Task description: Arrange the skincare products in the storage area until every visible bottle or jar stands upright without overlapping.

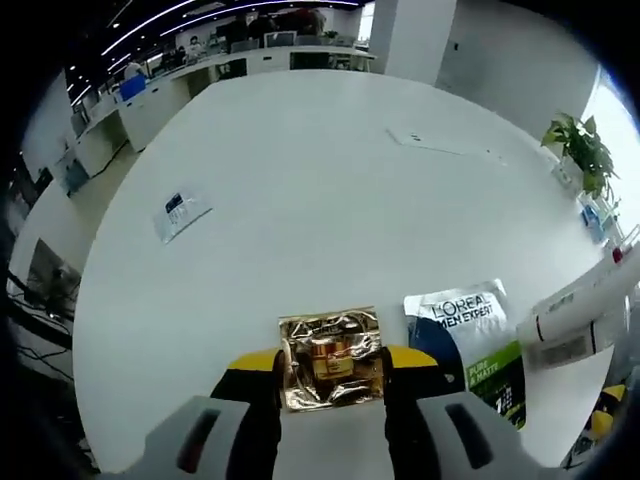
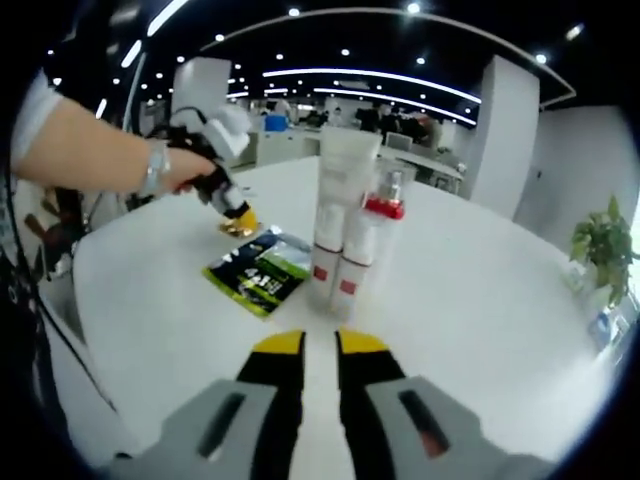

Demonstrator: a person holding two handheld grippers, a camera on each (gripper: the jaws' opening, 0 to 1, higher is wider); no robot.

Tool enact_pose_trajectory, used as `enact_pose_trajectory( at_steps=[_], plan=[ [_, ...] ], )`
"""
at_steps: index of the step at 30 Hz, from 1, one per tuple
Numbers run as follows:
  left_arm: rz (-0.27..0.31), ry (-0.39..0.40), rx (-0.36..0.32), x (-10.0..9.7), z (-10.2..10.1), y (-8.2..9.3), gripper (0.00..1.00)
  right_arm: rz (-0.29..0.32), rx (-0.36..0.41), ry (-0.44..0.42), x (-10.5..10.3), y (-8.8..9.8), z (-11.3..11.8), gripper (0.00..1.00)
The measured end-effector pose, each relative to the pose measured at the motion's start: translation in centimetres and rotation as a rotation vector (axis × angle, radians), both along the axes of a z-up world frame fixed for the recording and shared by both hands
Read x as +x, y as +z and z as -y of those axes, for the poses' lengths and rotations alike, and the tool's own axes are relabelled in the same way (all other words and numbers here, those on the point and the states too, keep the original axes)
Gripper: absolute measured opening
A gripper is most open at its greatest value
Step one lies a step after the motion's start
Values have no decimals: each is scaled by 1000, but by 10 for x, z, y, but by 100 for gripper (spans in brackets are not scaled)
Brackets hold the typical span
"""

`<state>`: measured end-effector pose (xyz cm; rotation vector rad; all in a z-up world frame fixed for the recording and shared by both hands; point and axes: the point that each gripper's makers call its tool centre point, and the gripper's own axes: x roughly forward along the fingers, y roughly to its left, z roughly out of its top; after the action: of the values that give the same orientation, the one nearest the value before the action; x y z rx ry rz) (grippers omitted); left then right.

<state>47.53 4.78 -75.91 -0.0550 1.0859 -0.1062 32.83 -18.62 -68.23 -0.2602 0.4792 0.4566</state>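
White table (image 1: 300, 180) lay broad before you while your left gripper (image 1: 331, 385) pinched the light, crinkly gold sachet (image 1: 331, 357) beside the L'Oreal pouch (image 1: 470, 345); your right gripper (image 2: 320, 368) sat nearly closed, empty.

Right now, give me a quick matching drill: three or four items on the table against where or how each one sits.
Things:
1. gold packet
2. L'Oreal sachet
3. white tubes
4. right gripper

States:
A. standing upright in a cluster
B. between the left gripper jaws
C. lying flat on the white table
D. jaws nearly together, holding nothing

Pairs: 1-B, 2-C, 3-A, 4-D
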Motion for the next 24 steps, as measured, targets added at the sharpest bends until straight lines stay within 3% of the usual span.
enact_pose_trajectory(
  at_steps=[15,24],
  plan=[
    [-16,-56,53,-5,5,-2,42,-10,5,-11,-1,-4,4,11],
    [-16,-58,52,-6,5,-1,50,-1,-10,-9,-1,-2,10,11]
  ],
)
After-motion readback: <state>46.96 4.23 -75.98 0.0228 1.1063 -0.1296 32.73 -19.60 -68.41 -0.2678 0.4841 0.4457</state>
